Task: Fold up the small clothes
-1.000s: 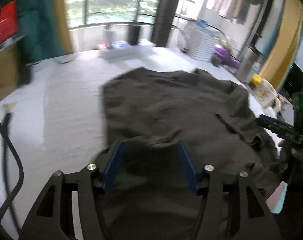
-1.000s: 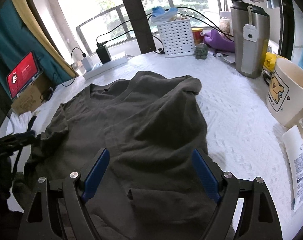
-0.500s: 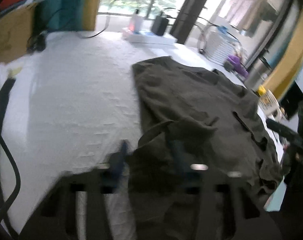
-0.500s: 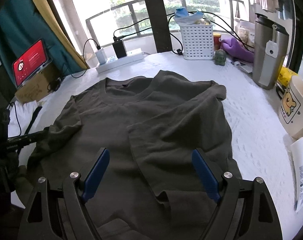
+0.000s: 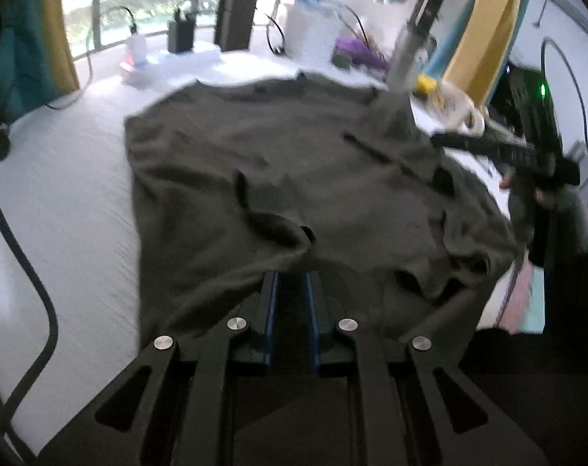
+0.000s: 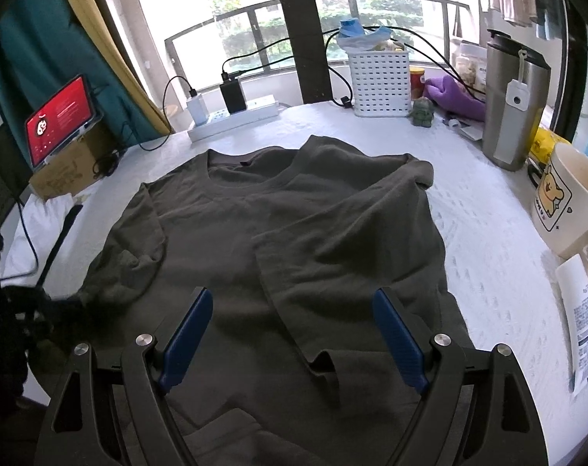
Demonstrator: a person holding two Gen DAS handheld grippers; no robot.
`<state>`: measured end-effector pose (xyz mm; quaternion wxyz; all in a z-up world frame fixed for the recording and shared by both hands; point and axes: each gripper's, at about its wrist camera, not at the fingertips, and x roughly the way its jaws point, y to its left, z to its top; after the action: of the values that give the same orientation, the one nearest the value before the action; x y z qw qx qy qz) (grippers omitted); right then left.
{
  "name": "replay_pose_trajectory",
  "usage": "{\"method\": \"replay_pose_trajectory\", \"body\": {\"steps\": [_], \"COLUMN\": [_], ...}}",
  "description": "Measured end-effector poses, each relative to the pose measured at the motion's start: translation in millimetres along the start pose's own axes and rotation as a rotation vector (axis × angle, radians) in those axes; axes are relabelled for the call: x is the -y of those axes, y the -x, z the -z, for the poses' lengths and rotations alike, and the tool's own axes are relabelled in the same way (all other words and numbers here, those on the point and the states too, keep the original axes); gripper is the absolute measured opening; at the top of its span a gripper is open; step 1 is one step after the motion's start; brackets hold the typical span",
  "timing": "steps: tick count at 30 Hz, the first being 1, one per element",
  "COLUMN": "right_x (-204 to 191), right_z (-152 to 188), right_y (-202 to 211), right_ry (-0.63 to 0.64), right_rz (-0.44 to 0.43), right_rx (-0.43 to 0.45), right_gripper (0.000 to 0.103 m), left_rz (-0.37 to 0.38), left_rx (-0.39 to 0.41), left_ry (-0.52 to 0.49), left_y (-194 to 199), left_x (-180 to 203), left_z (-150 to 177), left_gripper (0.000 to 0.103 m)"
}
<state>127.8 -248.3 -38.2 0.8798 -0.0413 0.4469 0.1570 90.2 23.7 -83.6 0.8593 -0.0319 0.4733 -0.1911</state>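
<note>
A dark olive T-shirt [image 6: 294, 233] lies spread out in the middle of a white surface [image 6: 488, 264]. Its round neck is at the far side, toward the window. One side of the shirt is folded over onto the middle, so a long edge runs down the cloth. The short sleeve [image 6: 138, 233] on the other side lies rumpled.

The left tongs [image 5: 292, 283] are at the near edge of the shirt. Their blue pads are close together and closing, and a raised fold of the shirt sits between them. It looks like the pads pinch the cloth, but the picture is blurry.

The right tongs [image 6: 294, 334] hang over the near part of the shirt. Their blue pads stand wide apart and hold nothing.

Around the shirt, at the far side of the surface, are a white power strip [image 6: 235, 120] with chargers plugged in, a white basket [image 6: 381, 77], a purple soft toy [image 6: 453, 97] and a tall steel tumbler [image 6: 513, 105]. A cream mug [image 6: 566, 202] with a bear picture stands near the right edge. A tablet [image 6: 61, 118] with a red screen leans on a cardboard box [image 6: 65, 171].
</note>
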Motion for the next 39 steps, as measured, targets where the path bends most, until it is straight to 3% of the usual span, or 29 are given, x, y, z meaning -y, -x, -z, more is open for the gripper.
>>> {"method": "replay_pose_trajectory", "body": {"steps": [2,6,8,11,13,16,18,26,34,39], "right_x": [1,6,9,14,19,29,39,64,67,67], "right_z": [1,2,2,4,5,9,11,14,14,15], "right_y": [0,0,1,1,2,5,6,2,2,2], "right_ry": [-0.003,-0.019,-0.025,-0.036,-0.047,-0.062,-0.079,-0.127,-0.127,-0.132], "right_rz": [0.000,-0.002,-0.007,-0.009,-0.007,0.008,0.018,0.032,0.029,0.032], "right_rx": [0.000,0.006,0.011,0.018,0.021,0.025,0.027,0.025,0.025,0.025], "right_gripper": [0.086,0.086,0.086,0.086,0.086,0.086,0.086,0.086,0.086,0.086], "left_rz": [0.005,0.056,0.048,-0.068,-0.150,-0.368,-0.426,-0.391,-0.204,-0.183], "left_rx": [-0.025,0.035,0.074,0.088,0.050,0.003,-0.018,-0.076,-0.073,-0.054], "left_ry": [-0.016,-0.023,-0.003,0.020,0.031,-0.060,-0.122,-0.239,-0.221,-0.108], "left_y": [2,27,34,21,1,-31,-44,-75,-72,-44], "left_x": [3,2,-7,-29,-44,-45,-40,-5,26,6], "left_z": [1,-12,-25,-45,-55,-64,-65,-74,-83,-74], "left_gripper": [0.016,0.046,0.051,0.051,0.051,0.051,0.051,0.051,0.051,0.051]}}
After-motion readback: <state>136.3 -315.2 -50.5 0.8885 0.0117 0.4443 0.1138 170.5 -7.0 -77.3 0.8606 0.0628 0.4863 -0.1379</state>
